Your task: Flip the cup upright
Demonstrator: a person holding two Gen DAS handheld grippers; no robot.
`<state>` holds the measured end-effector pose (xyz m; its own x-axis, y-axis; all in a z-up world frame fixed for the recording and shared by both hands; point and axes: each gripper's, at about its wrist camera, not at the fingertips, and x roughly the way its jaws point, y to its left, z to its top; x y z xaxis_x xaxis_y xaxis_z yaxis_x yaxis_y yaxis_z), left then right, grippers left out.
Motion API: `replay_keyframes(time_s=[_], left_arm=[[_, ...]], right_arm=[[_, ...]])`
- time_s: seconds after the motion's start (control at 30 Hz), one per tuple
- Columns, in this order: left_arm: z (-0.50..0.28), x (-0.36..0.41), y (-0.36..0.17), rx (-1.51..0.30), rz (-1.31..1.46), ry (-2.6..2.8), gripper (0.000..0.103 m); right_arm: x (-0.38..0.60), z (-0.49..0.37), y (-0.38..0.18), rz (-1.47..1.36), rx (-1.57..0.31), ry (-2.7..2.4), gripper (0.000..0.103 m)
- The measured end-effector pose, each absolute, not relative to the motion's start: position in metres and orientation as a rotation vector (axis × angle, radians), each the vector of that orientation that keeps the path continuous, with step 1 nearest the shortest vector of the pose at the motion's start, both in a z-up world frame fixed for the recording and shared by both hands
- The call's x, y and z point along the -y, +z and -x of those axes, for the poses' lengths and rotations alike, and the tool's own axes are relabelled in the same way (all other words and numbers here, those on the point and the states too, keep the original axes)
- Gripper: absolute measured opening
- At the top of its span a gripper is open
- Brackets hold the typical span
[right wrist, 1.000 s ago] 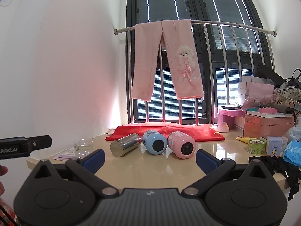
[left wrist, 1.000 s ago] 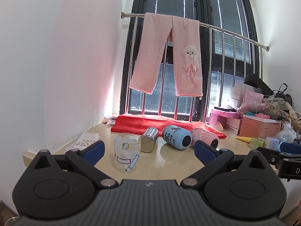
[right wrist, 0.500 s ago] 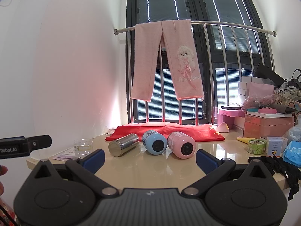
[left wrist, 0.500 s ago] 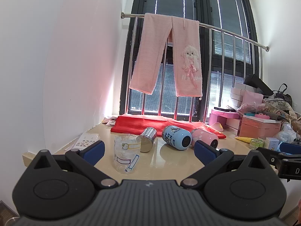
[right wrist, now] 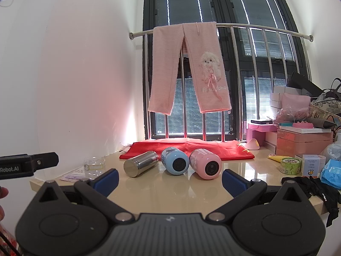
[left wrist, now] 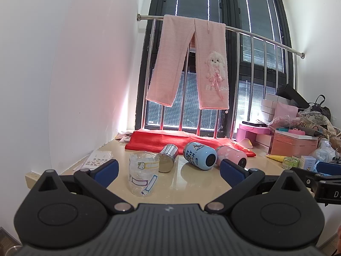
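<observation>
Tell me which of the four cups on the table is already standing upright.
The clear plastic cup with cartoon stickers, nearest the left gripper. The steel cup, blue cup and pink cup all lie on their sides.

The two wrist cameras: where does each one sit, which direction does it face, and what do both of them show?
Left wrist: sits on the left tongs, open, faces the window over the table; the clear cup stands close in front.
Right wrist: sits on the right tongs, open, faces the same window, further right; the left tongs' body and a fingertip show at the left edge.
Shared: steel cup, blue cup, pink cup lying down, pink trousers.
</observation>
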<state>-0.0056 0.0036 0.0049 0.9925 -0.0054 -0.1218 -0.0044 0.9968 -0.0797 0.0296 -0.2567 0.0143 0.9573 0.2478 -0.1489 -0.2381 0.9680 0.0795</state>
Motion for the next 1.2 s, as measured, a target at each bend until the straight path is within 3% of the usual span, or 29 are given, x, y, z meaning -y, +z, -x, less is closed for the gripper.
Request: replay_keyframes(time_s=[0.5, 1.2], left_arm=[[-0.044, 0.008, 0.033, -0.242, 0.043, -0.113, 0.103], [-0.324, 0.035, 0.074, -0.759, -0.181, -0.109, 0.103]], right_arm=[[0.275, -0.064, 0.017, -0.062, -0.208, 0.234, 0.103], [0.287, -0.289, 0.014, 0.057, -0.372, 0.444, 0.103]])
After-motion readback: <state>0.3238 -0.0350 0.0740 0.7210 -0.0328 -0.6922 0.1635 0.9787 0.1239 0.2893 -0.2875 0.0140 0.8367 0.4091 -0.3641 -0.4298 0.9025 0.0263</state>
